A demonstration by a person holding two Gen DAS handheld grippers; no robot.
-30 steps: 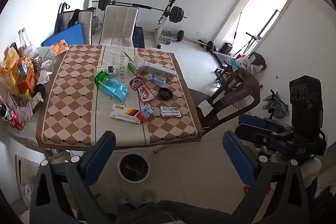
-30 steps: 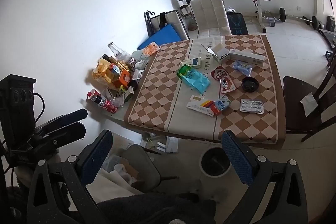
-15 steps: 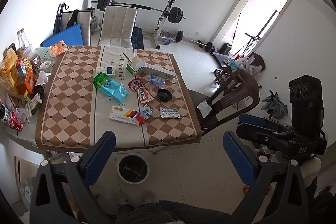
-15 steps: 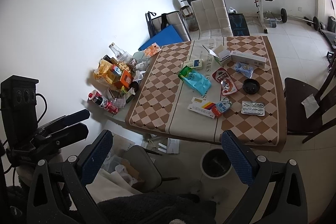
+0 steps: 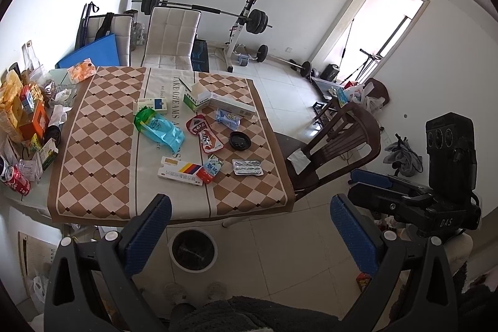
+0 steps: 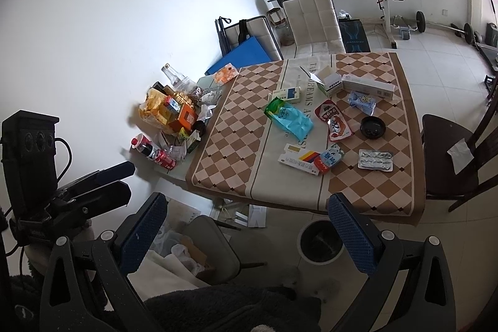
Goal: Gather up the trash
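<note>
Litter lies on the checkered tablecloth point(image 5: 93, 126): a green-blue bag point(image 5: 158, 128) point(image 6: 289, 117), a red wrapper point(image 5: 204, 133), a striped flat box point(image 5: 180, 171) point(image 6: 300, 159), a blister pack point(image 5: 247, 167) point(image 6: 375, 159), a black dish point(image 5: 239, 140) and small cartons point(image 5: 196, 97). A round bin point(image 5: 193, 249) point(image 6: 320, 241) stands on the floor at the table's near edge. My left gripper point(image 5: 249, 232) is open and empty, high above and in front of the table. My right gripper point(image 6: 246, 234) hangs open and empty too, to its right.
Snack boxes, cans and bottles point(image 5: 21, 120) crowd the table's left side. A dark wooden chair point(image 5: 342, 139) stands at the right, a white chair point(image 5: 171, 39) at the far end, a weight bench point(image 5: 236, 21) behind. A grey chair with clutter point(image 6: 193, 251) sits near the front left.
Both views have drifted slightly back and up from the table, so the table looks a little smaller. Nothing on the table has moved and both grippers stay open.
</note>
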